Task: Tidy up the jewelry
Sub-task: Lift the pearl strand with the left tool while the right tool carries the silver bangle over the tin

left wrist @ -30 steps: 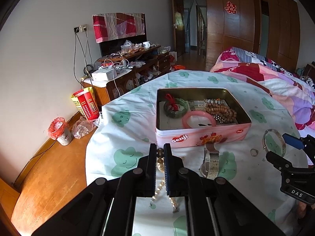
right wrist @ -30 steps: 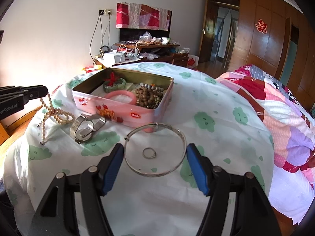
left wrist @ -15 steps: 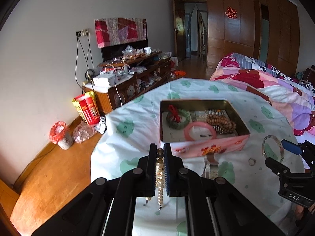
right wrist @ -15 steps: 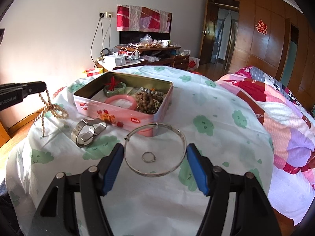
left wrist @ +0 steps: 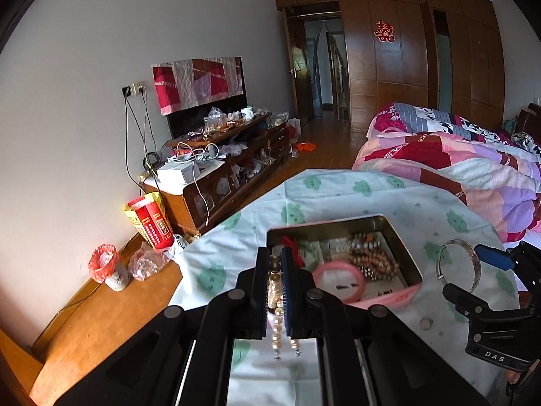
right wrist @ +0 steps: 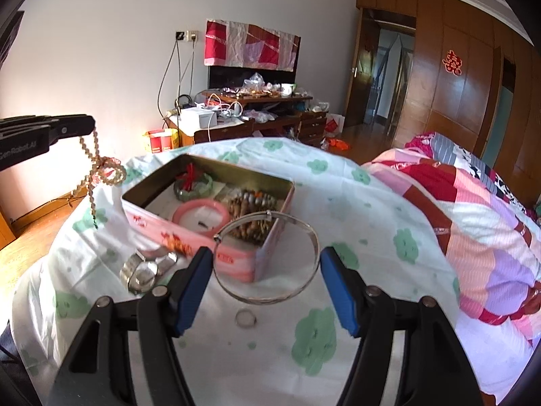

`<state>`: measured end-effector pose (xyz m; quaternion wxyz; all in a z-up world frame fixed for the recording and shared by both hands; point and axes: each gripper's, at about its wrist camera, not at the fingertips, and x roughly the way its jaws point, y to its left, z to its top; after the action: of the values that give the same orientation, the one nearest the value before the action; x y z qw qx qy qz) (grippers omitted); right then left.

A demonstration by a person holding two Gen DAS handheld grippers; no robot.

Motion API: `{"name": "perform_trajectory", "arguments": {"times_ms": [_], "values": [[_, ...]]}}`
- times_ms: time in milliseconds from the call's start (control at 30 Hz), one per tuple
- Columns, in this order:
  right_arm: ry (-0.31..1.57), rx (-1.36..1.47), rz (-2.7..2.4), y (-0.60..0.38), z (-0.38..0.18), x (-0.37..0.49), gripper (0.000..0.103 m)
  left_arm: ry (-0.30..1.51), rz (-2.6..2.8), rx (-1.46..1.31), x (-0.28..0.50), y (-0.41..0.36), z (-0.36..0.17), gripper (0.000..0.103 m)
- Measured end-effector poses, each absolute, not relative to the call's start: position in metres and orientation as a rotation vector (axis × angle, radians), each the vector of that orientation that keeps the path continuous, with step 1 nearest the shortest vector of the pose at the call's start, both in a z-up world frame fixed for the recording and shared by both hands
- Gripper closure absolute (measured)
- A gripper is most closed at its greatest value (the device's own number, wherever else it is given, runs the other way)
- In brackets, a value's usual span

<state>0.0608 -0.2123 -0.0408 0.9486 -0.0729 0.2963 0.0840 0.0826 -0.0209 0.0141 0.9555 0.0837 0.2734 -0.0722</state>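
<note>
My left gripper (left wrist: 275,260) is shut on a pearl necklace (left wrist: 278,311) that hangs in the air left of the open pink tin (left wrist: 405,296); the necklace also shows in the right wrist view (right wrist: 98,169). The tin (right wrist: 209,247) holds a green bangle (right wrist: 194,187), a pink bangle (right wrist: 201,216) and brown bead strands (right wrist: 252,216). My right gripper (right wrist: 267,270) holds a silver bangle (right wrist: 304,226) between its blue pads, lifted above the cloth just right of the tin. A small ring (right wrist: 245,318) and a silver watch (right wrist: 145,270) lie on the cloth.
The table is covered by a white cloth with green prints (right wrist: 338,355). A bed with a patchwork quilt (right wrist: 473,223) is to the right. A cluttered TV cabinet (left wrist: 219,169) stands by the far wall. A red bin (left wrist: 108,267) is on the wooden floor at left.
My left gripper has lifted the pearl necklace off the cloth and higher. My right gripper has raised the silver bangle off the cloth, leaving the ring behind.
</note>
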Motion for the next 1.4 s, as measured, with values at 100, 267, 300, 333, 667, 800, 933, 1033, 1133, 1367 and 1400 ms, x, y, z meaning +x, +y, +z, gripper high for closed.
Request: {"name": "perform_trajectory", "arguments": {"times_ms": [100, 267, 300, 333, 667, 800, 933, 1033, 1133, 1367, 1400], "values": [[0.593, -0.154, 0.173, -0.211, -0.037, 0.067, 0.034, 0.55, -0.146, 0.173, 0.092, -0.024, 0.018, 0.097], [0.583, -0.162, 0.176, -0.21, -0.03, 0.078, 0.034, 0.546, -0.144, 0.183, 0.102, -0.03, 0.02, 0.097], [0.581, -0.167, 0.178, -0.209, -0.028, 0.081, 0.034, 0.546, -0.143, 0.184, 0.106, -0.031, 0.02, 0.097], [0.578, -0.17, 0.18, -0.208, -0.027, 0.082, 0.034, 0.547, -0.142, 0.184, 0.109, -0.032, 0.02, 0.097], [0.573, -0.185, 0.197, -0.2, -0.018, 0.11, 0.034, 0.555, -0.129, 0.186, 0.137, -0.035, 0.016, 0.097], [0.58, -0.183, 0.201, -0.197, -0.019, 0.119, 0.034, 0.566, -0.121, 0.19, 0.149, -0.036, 0.012, 0.097], [0.588, -0.186, 0.204, -0.194, -0.023, 0.128, 0.034, 0.577, -0.115, 0.19, 0.159, -0.038, 0.007, 0.097], [0.595, -0.189, 0.209, -0.191, -0.026, 0.135, 0.034, 0.593, -0.117, 0.179, 0.167, -0.037, 0.003, 0.097], [0.6, -0.195, 0.212, -0.188, -0.029, 0.14, 0.034, 0.607, -0.118, 0.173, 0.173, -0.037, -0.002, 0.097], [0.61, -0.197, 0.213, -0.184, -0.033, 0.152, 0.034, 0.645, -0.112, 0.172, 0.184, -0.038, -0.019, 0.097], [0.614, -0.198, 0.213, -0.183, -0.034, 0.154, 0.034, 0.649, -0.11, 0.172, 0.186, -0.038, -0.021, 0.097]]}}
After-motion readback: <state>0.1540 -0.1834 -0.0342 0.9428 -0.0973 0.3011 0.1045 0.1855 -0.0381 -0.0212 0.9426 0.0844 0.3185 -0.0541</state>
